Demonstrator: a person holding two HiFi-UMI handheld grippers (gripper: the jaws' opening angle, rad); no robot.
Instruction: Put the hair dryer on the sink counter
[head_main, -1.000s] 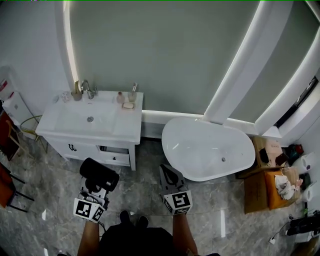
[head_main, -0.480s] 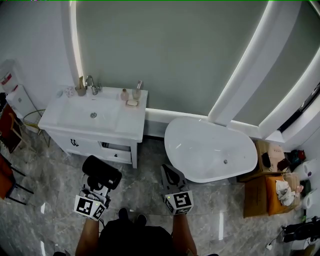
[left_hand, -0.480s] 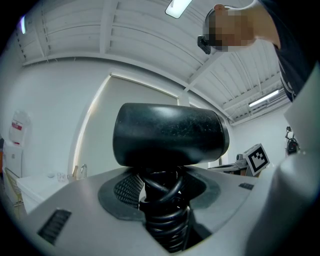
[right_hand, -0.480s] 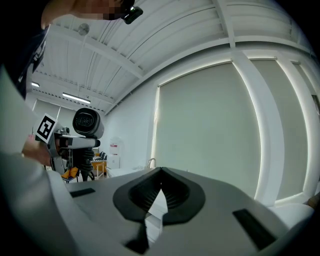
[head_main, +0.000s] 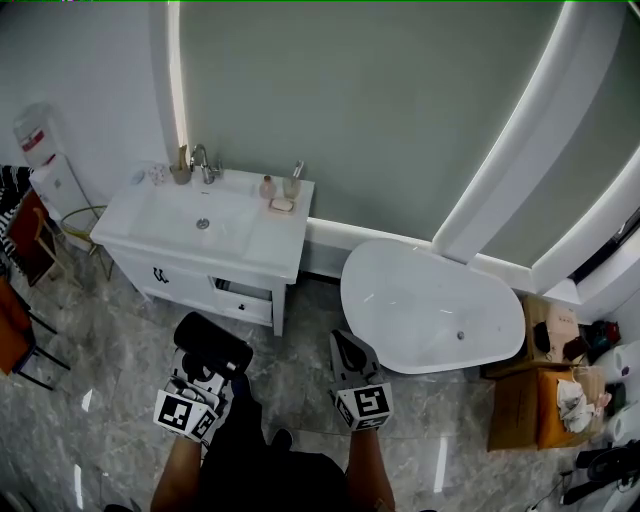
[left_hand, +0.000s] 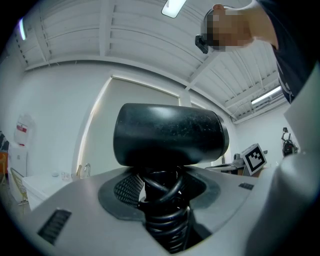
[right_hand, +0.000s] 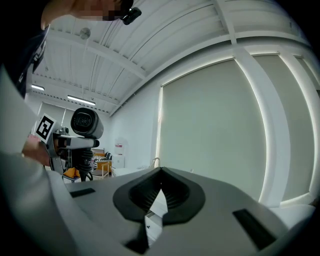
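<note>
Pinches the black barrel-shaped hair dryer (head_main: 212, 343) by its corded handle in the left gripper (head_main: 204, 374), lower left, likely for carrying to the white sink counter (head_main: 266, 248) above. Holds the right gripper (head_main: 346, 342) pressed together, empty.

The person wears a black top (head_main: 262, 470), with forearms bare. Left of the top, the left gripper (head_main: 207, 362) is grey and carries a white cube (head_main: 188, 414) printed with black square markers. Right of the top, the right gripper (head_main: 346, 343) is the same grey, with a matching cube (head_main: 364, 404). Its black ribbed pads (right_hand: 145, 195) sit in smooth grey shells (right_hand: 235, 200) with dark rectangular slots.
</note>
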